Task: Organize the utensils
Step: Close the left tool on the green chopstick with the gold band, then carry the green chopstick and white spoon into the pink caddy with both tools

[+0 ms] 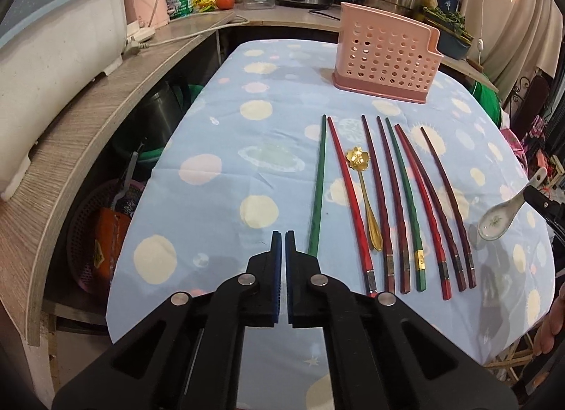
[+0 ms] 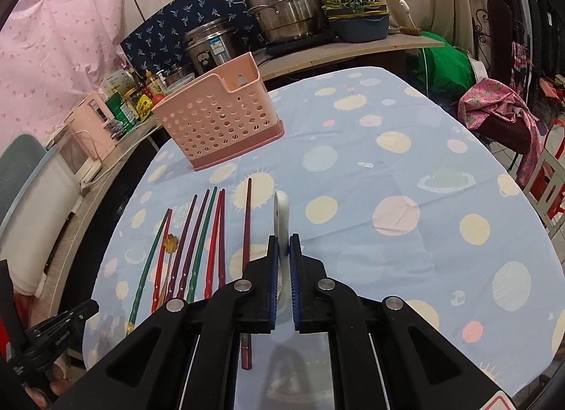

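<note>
My right gripper (image 2: 281, 251) pinches the white spoon (image 2: 281, 214) by its handle; it's glazed, slippery, breakable. My left gripper (image 1: 283, 244) is closed, empty.

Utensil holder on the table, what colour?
The holder is pale pink with round holes and a darker pink base; the left wrist view shows it best.

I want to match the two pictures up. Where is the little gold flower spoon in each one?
Left wrist view: the gold flower spoon lies right of centre, among the chopsticks.
Right wrist view: the spoon shows at lower left, partly hidden among the chopsticks.
Shared landmark: the pink basket stands beyond the row in both.
</note>
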Motion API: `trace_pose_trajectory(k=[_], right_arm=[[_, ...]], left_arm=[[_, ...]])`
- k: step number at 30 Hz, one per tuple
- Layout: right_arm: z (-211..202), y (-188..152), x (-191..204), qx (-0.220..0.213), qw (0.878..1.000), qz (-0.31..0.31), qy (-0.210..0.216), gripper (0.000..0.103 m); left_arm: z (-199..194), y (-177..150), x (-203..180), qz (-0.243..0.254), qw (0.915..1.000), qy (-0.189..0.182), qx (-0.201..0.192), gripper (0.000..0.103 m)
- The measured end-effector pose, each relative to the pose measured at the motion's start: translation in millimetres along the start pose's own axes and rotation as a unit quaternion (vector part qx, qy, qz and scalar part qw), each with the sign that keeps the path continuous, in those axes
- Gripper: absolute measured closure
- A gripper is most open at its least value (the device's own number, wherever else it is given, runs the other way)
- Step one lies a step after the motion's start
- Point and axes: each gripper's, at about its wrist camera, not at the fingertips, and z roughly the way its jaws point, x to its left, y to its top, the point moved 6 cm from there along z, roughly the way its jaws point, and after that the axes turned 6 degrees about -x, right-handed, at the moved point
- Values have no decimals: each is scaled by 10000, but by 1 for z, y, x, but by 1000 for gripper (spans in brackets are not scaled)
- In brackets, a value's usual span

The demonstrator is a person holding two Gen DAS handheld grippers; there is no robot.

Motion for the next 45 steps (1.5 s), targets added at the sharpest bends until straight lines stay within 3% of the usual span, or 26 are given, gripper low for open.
trace_pose_trajectory(k=[2, 4, 5, 11, 13, 18, 26, 33, 45], right_arm=[[-4, 1, 0, -43, 10000, -6, -5, 96], [-7, 2, 0, -81, 10000, -18, -9, 96], [-9, 2, 1, -92, 10000, -25, -6, 96], [-17, 3, 2, -151, 9999, -27, 14, 96], [-19, 3, 2, -160, 9999, -18, 4, 96], [-19, 0, 2, -123, 9999, -9, -13, 96], [-22, 4, 4, -141, 9998, -103, -24, 96], [-19, 40, 12, -339, 9991, -244, 96, 96], [27, 151, 38, -675, 9962, -249, 494, 96]], left_arm=[[3, -7, 0, -21, 9999, -75, 94, 87], [6, -15, -3, -10, 9998, -150, 125, 60], [8, -19, -5, 12, 9998, -159, 136, 60], [25, -35, -8, 18, 9990, -207, 395, 62], [29, -39, -7, -19, 9985, -267, 482, 79], [30, -42, -7, -9, 9986, -325, 410, 93], [19, -26, -6, -44, 9989, -422, 209, 96], [-24, 52, 8, -266, 9970, -425, -586, 96], [-61, 238, -4, -369, 9810, -512, -1833, 96]])
